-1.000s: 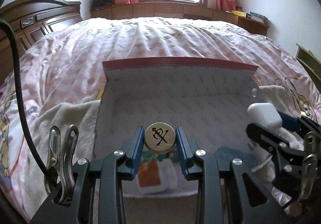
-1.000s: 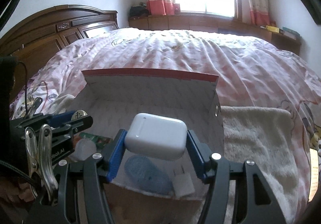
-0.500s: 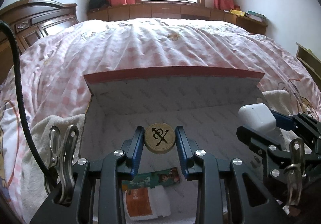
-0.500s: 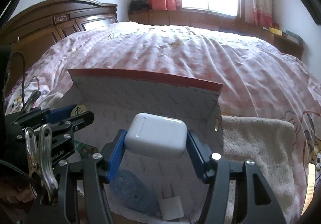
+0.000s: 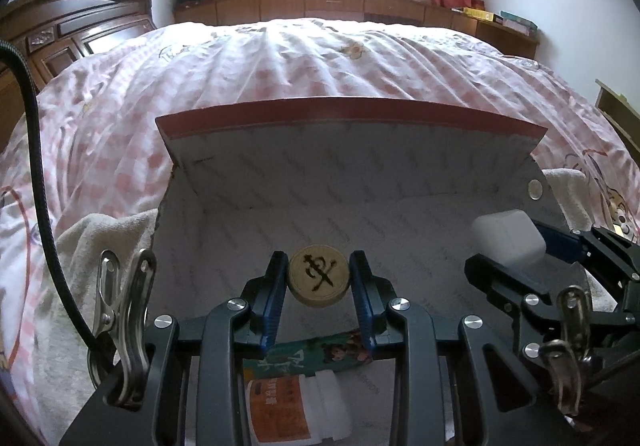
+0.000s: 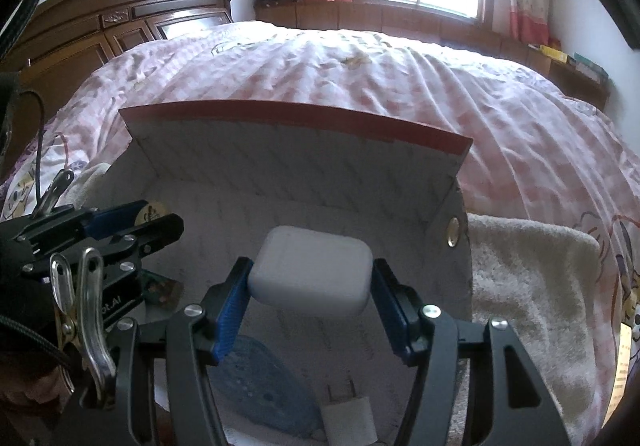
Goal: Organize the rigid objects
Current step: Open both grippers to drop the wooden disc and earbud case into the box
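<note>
Two claws over open box (image 5: 400, 182), left claw (image 5: 319, 278) grasping disc (image 5: 319, 278), right claw (image 6: 310, 278) grasping case (image 6: 310, 270).

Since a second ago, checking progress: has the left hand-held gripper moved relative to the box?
Yes. The left hand-held gripper, holding the chess piece, advanced over the box; its back wall looms nearer.

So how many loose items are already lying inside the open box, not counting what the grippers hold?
4 visible: a green packet and an orange-labelled white bottle under the left gripper; a blue oval piece and a white plug under the right gripper. More may be hidden.
</note>
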Demonstrator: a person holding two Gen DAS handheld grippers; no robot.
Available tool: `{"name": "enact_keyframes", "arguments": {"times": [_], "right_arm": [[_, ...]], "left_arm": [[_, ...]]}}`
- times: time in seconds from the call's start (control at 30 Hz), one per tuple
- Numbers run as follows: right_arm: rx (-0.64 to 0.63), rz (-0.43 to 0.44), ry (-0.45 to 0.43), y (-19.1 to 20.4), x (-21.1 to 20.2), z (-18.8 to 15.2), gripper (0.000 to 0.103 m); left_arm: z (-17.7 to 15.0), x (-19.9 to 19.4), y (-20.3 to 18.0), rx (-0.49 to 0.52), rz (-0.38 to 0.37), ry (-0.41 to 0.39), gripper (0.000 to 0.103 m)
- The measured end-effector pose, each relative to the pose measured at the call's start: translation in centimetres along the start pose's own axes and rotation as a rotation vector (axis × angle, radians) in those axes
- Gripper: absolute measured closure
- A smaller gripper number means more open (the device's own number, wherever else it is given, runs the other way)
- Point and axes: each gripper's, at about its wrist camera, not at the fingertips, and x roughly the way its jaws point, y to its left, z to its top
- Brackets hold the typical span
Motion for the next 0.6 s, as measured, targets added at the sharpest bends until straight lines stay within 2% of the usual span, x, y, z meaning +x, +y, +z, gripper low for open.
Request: {"name": "enact_keyframes", "arguments": {"times": [0.2, 0.3, 0.6], "right_arm": [[0.019, 0.003, 0.005, -0.3, 0.2, -0.1, 0.039], [0.021, -0.007, 0.004, -0.3, 0.1, 0.0, 0.035], [0.044, -0.006, -0.008, -0.5, -0.8, 0.1, 0.035]], "left_arm": [[-0.1, 0.6, 0.2, -0.016, 0.016, 0.043, 0.07], [-0.2, 0.5, 0.1, -0.015, 0.025, 0.042, 0.07], [-0.2, -0.5, 0.1, -0.013, 0.027, 0.036, 0.07]]}}
